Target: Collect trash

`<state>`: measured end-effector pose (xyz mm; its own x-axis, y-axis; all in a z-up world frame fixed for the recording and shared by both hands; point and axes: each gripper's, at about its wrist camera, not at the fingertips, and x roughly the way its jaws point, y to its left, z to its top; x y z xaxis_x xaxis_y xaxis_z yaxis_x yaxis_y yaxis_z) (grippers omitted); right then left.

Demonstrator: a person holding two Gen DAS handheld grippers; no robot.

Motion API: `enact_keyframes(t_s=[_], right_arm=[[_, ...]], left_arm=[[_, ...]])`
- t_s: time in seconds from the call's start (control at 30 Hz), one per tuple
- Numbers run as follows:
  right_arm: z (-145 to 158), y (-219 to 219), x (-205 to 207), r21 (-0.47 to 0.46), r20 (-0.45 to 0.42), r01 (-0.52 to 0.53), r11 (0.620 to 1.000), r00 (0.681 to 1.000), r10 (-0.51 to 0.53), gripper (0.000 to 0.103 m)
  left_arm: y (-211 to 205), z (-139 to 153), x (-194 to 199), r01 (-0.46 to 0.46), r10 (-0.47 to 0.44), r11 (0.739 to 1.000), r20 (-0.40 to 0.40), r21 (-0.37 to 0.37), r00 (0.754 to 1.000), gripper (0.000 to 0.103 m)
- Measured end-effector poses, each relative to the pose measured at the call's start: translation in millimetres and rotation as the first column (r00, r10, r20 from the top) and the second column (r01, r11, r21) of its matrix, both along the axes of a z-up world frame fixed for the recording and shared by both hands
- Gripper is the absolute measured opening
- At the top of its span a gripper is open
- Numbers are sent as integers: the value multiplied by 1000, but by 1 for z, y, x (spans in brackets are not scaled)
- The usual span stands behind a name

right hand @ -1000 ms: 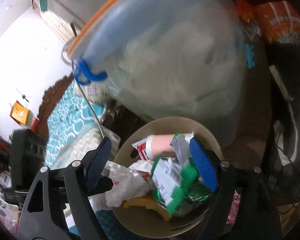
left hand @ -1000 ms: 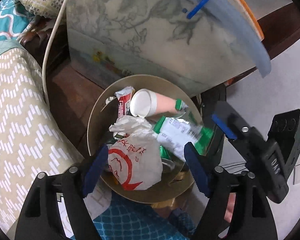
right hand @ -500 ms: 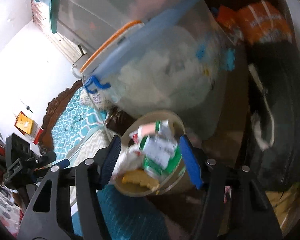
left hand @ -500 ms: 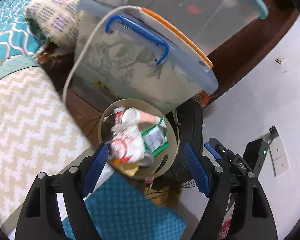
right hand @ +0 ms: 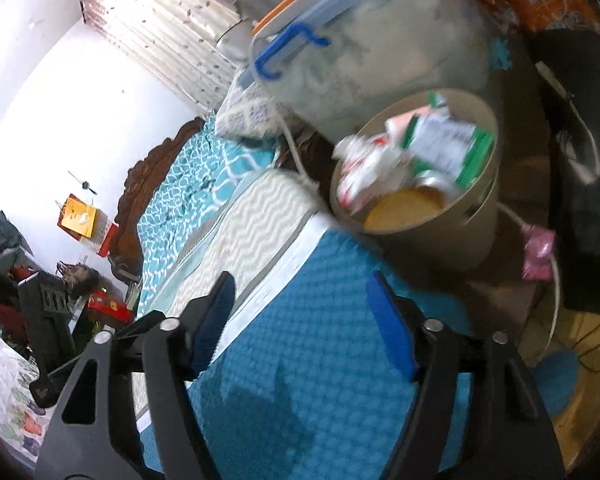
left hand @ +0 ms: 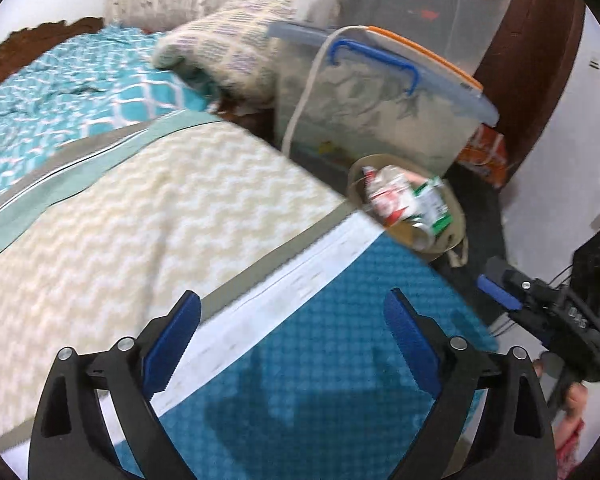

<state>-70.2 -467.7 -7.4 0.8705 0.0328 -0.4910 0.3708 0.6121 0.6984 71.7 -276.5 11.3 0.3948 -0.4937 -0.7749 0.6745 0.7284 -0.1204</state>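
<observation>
Teal quilted cloth covers the near corner of the bed (left hand: 320,360), with a cream zigzag blanket (left hand: 120,220) beside it and a turquoise patterned sheet (left hand: 60,92) farther back. Past the bed's corner stands a large clear storage box (left hand: 372,120) with an orange-edged lid and a blue handle, and another clear tub sits stacked behind it.

Just in front of that box, on the dark floor beside the bed, is the round tan bin (right hand: 476,216). It is heaped to the rim with trash (right hand: 420,152): a green and white packet, a crumpled white wrapper with red print, a pale cup and something yellow near the bottom edge. The pictures are blurred, so finer detail of the pile is unclear. A white cord (left hand: 300,100) runs down the side of the storage box.

Over the teal cloth hangs the left gripper (left hand: 296,340), its blue-padded jaws spread wide and opening, with nothing between them. The right gripper (right hand: 300,316) hangs over the same corner, nearer the bin, its jaws apart and opening too, also empty.
</observation>
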Motion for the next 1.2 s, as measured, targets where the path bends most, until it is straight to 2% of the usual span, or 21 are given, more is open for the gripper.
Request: enact_keyframes(t_s=[0.03,0.17,0.37,0.5,0.67,0.87,1.2], right_arm=[[3,13,1,-18,-6,0,1000,1000,0,75],[9,56,1,-57,-30,4,998,1000,-6,82],[6,95,-1,-45,-74,19,999,997,-22,90],[12,113,-4,-72,-96,33,997,995,-40,92],[20,134,-12,-126,-108,72,989,990,-86,99],[23,158,-19,-173,-139,111,979,981,-135,99],[23,173,-28,-178,-156,151,972,971,-179,99]], left_arm=[[11,0,-3,-20,20,1000,3,3,1000,94],[47,0,-15,-87,85,996,58,27,995,94],[87,0,-33,-164,154,984,127,73,980,94],[111,0,-45,-207,186,974,194,96,963,94],[130,1,-55,-238,213,967,220,94,952,94],[147,4,-62,-252,228,965,232,77,946,94],[157,7,-69,-270,243,960,256,76,936,94]])
